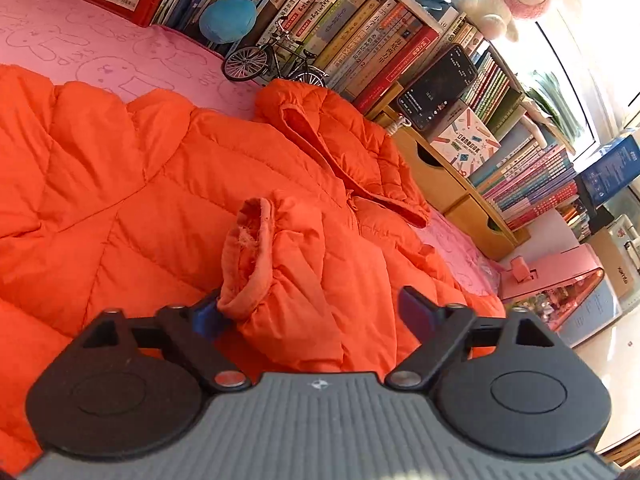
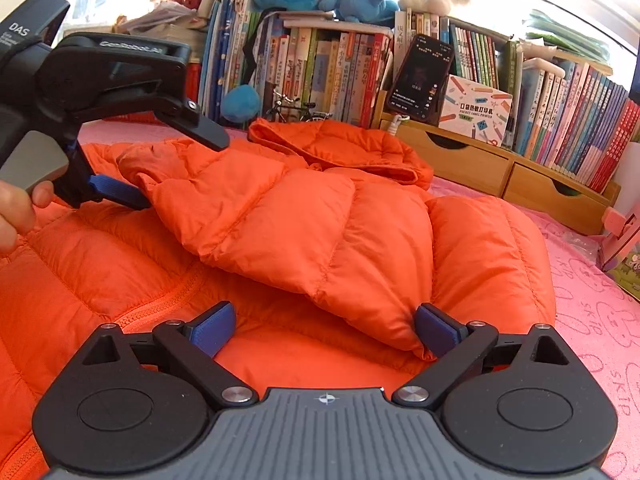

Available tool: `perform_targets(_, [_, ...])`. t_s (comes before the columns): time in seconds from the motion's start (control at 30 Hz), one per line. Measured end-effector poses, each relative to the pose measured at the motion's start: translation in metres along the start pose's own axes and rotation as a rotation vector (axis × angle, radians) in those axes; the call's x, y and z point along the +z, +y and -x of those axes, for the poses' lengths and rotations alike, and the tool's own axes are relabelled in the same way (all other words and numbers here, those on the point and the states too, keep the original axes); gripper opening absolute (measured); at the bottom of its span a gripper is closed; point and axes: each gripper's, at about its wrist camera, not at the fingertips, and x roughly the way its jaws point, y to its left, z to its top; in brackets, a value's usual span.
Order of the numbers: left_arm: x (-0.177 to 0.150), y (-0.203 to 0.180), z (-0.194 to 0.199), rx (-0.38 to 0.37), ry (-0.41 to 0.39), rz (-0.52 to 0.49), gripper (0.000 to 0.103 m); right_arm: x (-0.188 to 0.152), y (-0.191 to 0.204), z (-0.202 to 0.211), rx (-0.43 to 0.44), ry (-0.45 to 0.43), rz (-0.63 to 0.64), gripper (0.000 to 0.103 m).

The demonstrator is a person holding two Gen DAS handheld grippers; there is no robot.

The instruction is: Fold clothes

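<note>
The puffy quilted orange down jacket [image 2: 320, 220] lies on the pink mat [image 2: 592, 300], sleeve folded across, both the left gripper [image 1: 316, 312] and right gripper [image 2: 324, 328] gaping with nothing pinched, so next probably grabbing the hem.

"DAS" stands on the left gripper's black body [image 2: 19, 29]. Right of the phone [image 2: 420, 76], a white box [image 2: 476, 116] reads "POCKET LABEL PRINTER". The pink bedsheet [image 2: 600, 320] repeats "SKIP".

I count one orange jacket [image 2: 304, 216], two grippers, one phone [image 2: 420, 76], one toy bicycle [image 1: 276, 60] and two wooden drawers.
</note>
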Motion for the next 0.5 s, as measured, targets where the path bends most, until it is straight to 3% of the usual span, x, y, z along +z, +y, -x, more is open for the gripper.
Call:
perform_targets(0.03, [0.001, -0.001, -0.002, 0.009, -0.002, 0.004, 0.026, 0.0, 0.002, 0.001, -0.008, -0.003, 0.009, 0.098])
perform_targets(0.13, [0.008, -0.003, 0.0, 0.033, -0.048, -0.022, 0.014, 0.0, 0.005, 0.007, -0.033, -0.04, 0.029, 0.098])
perform_targets(0.23, [0.017, -0.004, 0.012, 0.053, -0.134, -0.083, 0.014, 0.0, 0.001, 0.021, -0.046, -0.11, 0.015, 0.098])
perform_targets(0.33, [0.028, 0.003, 0.024, 0.082, -0.205, -0.115, 0.014, 0.004, -0.01, 0.021, -0.121, -0.109, 0.012, 0.099])
perform_targets(0.5, [0.035, 0.021, 0.023, 0.124, -0.206, -0.134, 0.015, 0.01, -0.037, 0.004, -0.266, -0.057, -0.015, 0.099])
